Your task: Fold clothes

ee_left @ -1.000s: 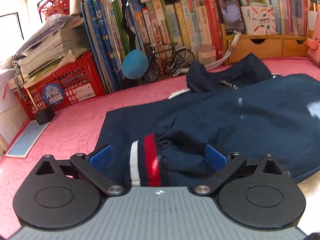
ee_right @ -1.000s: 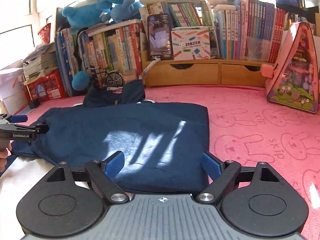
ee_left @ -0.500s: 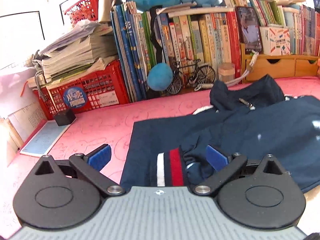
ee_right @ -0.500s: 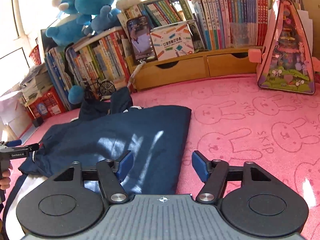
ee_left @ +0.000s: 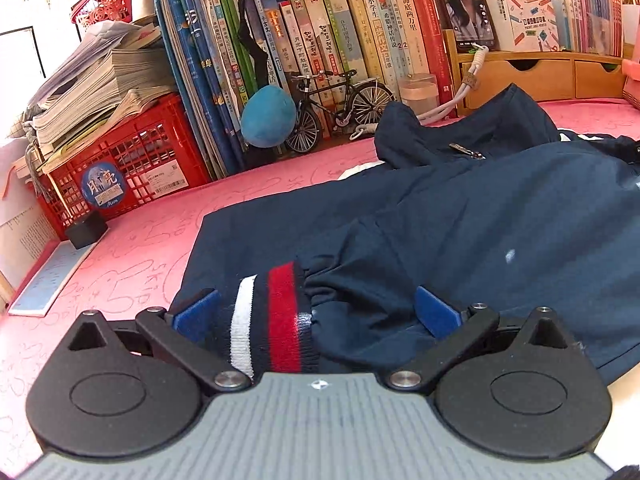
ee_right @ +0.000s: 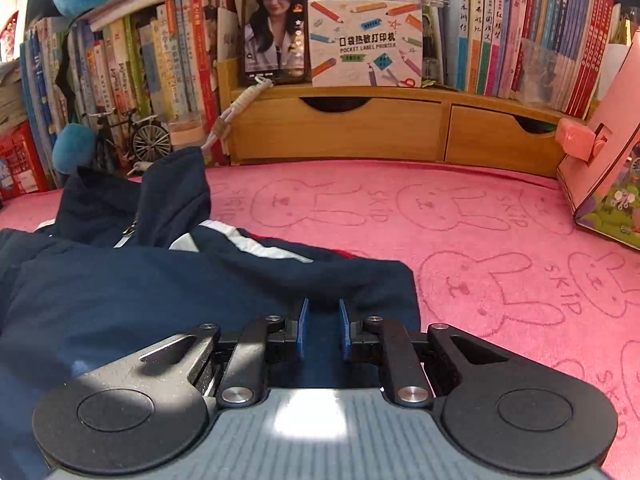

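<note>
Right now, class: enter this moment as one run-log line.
left gripper: open, striped cuff between pads | right gripper: jaws closing on navy jacket edge | surface: pink mat | fold: not yet made

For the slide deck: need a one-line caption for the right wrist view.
Right gripper closing its jaws on the edge of a navy jacket lying on a pink bunny-print mat, bookshelf behind.

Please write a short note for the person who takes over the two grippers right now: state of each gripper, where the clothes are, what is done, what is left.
Left gripper: jaws wide open around the striped cuff, not pinching it.
Right gripper: jaws closing on the navy jacket near its right edge, fabric between the pads.
The jacket lies spread on the pink mat, collar toward the books.
Done: one sleeve lies folded across the body.
Left: finish the right grip, fold that side over, then fold again.
</note>
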The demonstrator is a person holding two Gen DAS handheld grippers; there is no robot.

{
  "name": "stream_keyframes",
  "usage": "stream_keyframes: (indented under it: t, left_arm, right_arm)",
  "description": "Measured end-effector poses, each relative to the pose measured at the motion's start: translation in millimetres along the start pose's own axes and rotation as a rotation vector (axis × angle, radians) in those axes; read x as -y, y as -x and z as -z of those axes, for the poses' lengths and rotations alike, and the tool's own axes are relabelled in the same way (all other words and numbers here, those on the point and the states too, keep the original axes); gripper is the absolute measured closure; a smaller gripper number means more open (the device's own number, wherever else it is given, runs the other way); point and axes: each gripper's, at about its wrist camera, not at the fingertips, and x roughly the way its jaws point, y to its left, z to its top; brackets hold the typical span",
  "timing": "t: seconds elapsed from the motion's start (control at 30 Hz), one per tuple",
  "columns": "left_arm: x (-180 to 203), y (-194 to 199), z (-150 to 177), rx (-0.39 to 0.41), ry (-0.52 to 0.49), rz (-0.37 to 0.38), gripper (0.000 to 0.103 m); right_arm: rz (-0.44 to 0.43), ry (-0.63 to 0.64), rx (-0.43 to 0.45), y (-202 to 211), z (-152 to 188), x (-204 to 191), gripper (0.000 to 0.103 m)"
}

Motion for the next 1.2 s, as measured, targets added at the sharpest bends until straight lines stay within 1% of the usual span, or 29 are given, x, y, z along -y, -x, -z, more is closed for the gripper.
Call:
stream_keyframes:
  t: [0.07, 0.1, 0.13, 0.17, 0.23, 0.3, 0.37, 0.4, 0.5, 0.53, 0.63, 0.67, 0.7, 0.73, 0.83, 0.9, 0.97, 1.03, 1.1, 1.13, 1.2]
  left_arm:
    - [1, 1, 0, 0.004, -0.010, -0.009, 0.000]
    - [2, 1, 0, 0.005, -0.014, -0.012, 0.000]
    - [2, 1, 0, 0.006, -0.018, -0.015, 0.000]
    - [3, 2, 0, 0.007, -0.020, -0.017, 0.000]
    - [0, 0, -1, 0.000, -0.003, -0.004, 0.000]
    - [-3, -1, -1, -0.007, 0.013, 0.008, 0.000]
    - [-5, -2, -1, -0.014, 0.029, 0.020, 0.000]
    - [-5, -2, -1, -0.013, 0.027, 0.018, 0.000]
    - [-4, -2, 0, -0.012, 0.025, 0.017, 0.000]
    - [-5, -2, 0, -0.014, 0.028, 0.019, 0.000]
    - [-9, -4, 0, -0.023, 0.053, 0.038, 0.000]
    - [-11, -4, 0, -0.026, 0.061, 0.044, 0.000]
    - [-12, -5, 0, -0.028, 0.068, 0.046, 0.000]
    - [-12, -4, 0, -0.028, 0.068, 0.040, 0.000]
    - [-8, -2, 0, -0.020, 0.047, 0.011, 0.000]
    - [-2, 5, 0, -0.020, 0.004, -0.023, 0.000]
    - [-2, 19, 1, -0.020, -0.008, -0.007, 0.000]
    - [-3, 34, 3, -0.019, -0.018, 0.011, 0.000]
    - [-6, 46, 6, -0.022, -0.005, 0.057, 0.000]
    - [-7, 52, 9, -0.021, -0.008, 0.062, 0.000]
    - [-8, 54, 15, -0.030, -0.030, 0.021, 0.000]
  right_arm:
    - [0.037, -0.032, -0.019, -2, -10, -1, 0.086]
    - [0.043, -0.025, -0.013, 2, -13, -6, 0.084]
    - [0.032, 0.012, 0.016, 10, -14, -15, 0.084]
    - [0.006, 0.056, 0.043, 20, -12, -25, 0.083]
    - [-0.093, 0.153, 0.080, 41, -4, -51, 0.078]
    - [-0.210, 0.216, 0.079, 56, 5, -75, 0.067]
    - [-0.301, 0.256, 0.055, 65, 14, -95, 0.063]
    - [-0.328, 0.271, 0.039, 68, 19, -102, 0.063]
    - [-0.310, 0.300, 0.014, 78, 33, -105, 0.062]
    - [-0.301, 0.297, 0.009, 82, 37, -100, 0.062]
    - [-0.287, 0.238, 0.018, 92, 47, -62, 0.061]
    - [-0.248, 0.207, 0.021, 95, 50, -43, 0.059]
    - [-0.187, 0.172, 0.015, 95, 51, -26, 0.059]
    - [-0.146, 0.129, 0.010, 97, 54, -9, 0.059]
    - [-0.106, -0.018, 0.006, 108, 63, 36, 0.059]
    - [-0.100, -0.038, 0.034, 123, 69, 45, 0.059]
    - [-0.124, -0.029, 0.055, 138, 75, 49, 0.058]
    - [-0.166, -0.004, 0.061, 146, 82, 45, 0.058]
    - [-0.193, 0.016, 0.064, 148, 87, 39, 0.056]
    - [-0.202, 0.012, 0.059, 146, 89, 36, 0.056]
    - [-0.205, -0.018, 0.039, 139, 92, 35, 0.055]
